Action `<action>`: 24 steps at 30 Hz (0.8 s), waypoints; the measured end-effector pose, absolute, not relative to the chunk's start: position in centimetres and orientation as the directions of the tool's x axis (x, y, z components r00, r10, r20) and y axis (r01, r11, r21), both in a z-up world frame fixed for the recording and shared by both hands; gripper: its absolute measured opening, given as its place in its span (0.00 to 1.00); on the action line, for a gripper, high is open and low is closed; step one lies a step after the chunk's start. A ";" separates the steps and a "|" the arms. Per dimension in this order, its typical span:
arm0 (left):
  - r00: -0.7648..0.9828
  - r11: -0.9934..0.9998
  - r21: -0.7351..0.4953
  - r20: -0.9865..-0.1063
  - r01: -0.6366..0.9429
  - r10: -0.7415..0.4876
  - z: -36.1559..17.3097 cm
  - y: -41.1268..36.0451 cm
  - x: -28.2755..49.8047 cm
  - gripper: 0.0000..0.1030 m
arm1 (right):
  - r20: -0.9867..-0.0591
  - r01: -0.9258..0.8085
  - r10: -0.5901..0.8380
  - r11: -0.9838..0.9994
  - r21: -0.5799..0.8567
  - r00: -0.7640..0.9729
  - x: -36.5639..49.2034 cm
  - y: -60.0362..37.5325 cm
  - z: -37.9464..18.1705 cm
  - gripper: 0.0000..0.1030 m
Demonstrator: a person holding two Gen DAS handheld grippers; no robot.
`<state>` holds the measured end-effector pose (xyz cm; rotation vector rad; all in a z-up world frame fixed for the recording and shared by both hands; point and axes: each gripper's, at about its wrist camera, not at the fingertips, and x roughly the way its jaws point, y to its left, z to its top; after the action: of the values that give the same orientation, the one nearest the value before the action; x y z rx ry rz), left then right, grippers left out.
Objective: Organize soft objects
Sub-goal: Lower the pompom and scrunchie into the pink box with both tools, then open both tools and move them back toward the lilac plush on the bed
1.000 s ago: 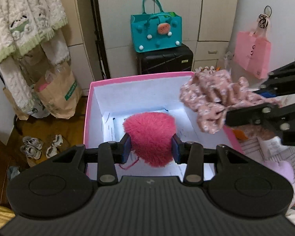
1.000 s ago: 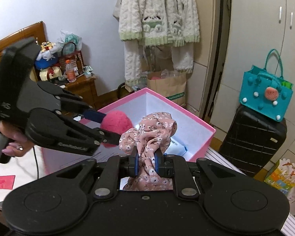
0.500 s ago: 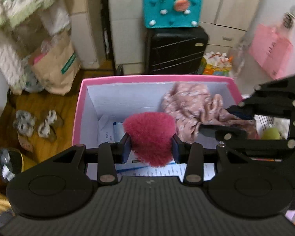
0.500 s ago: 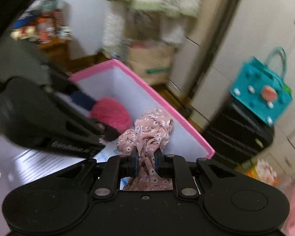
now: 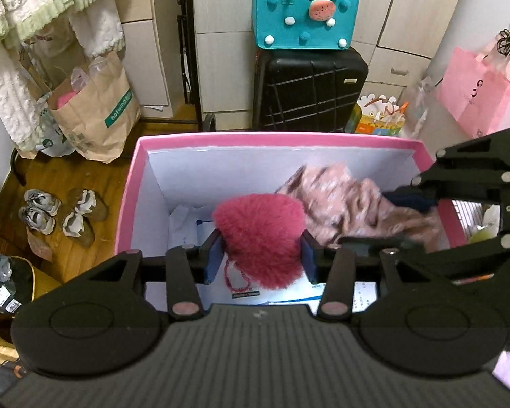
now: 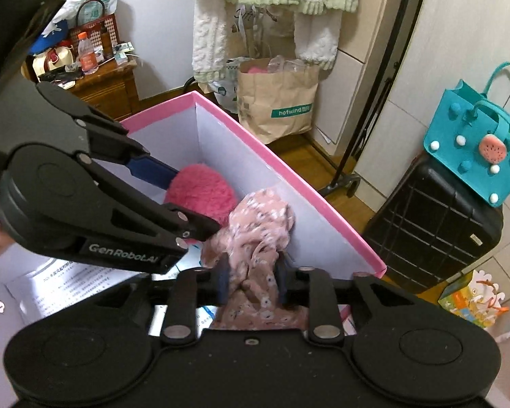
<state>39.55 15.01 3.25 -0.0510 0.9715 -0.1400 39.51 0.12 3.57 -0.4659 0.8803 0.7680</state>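
Observation:
A pink fluffy ball (image 5: 260,234) sits between the pads of my left gripper (image 5: 260,255), low inside the pink box (image 5: 272,136). Those jaws are opening, though the fur still fills the gap and touches both pads. My right gripper (image 6: 251,278) is beside it over the same box (image 6: 289,173), and its jaws are opening too. The pink floral cloth (image 6: 258,224) lies loose between its pads. In the left wrist view that cloth (image 5: 343,197) is blurred with motion. The ball (image 6: 200,190) lies just left of the cloth.
Printed papers (image 5: 340,294) lie on the box floor. Beyond the box stand a black suitcase (image 5: 309,91) with a teal bag (image 5: 302,13) on top, a brown paper bag (image 5: 95,112), shoes (image 5: 61,214) on the wooden floor, and a pink bag (image 5: 472,98).
Both grippers dropped forward and down into the box with their loads. The right jaws have spread and the cloth has slackened between them. The left jaws have widened slightly around the ball.

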 end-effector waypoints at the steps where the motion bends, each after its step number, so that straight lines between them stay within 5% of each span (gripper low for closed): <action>1: 0.556 0.990 -0.106 -0.819 0.096 -0.141 3.2 14.9 39.5 0.48 | -0.817 -0.758 0.395 0.648 -0.075 0.419 39.3 0.1 3.6 0.40; 10: 0.558 0.986 -0.154 -0.813 0.072 -0.167 3.3 14.9 39.1 0.61 | -0.786 -0.697 0.382 0.712 -0.085 0.486 38.2 -1.6 4.7 0.45; 24: 0.542 0.994 -0.064 -0.834 0.093 -0.104 8.7 14.1 33.2 0.62 | -0.752 -0.662 0.516 0.736 0.142 0.411 33.2 -5.3 10.1 0.47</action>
<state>33.24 14.12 8.70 -0.0125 0.9906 -0.1173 33.22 -5.31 10.13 -0.1884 0.8733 0.7464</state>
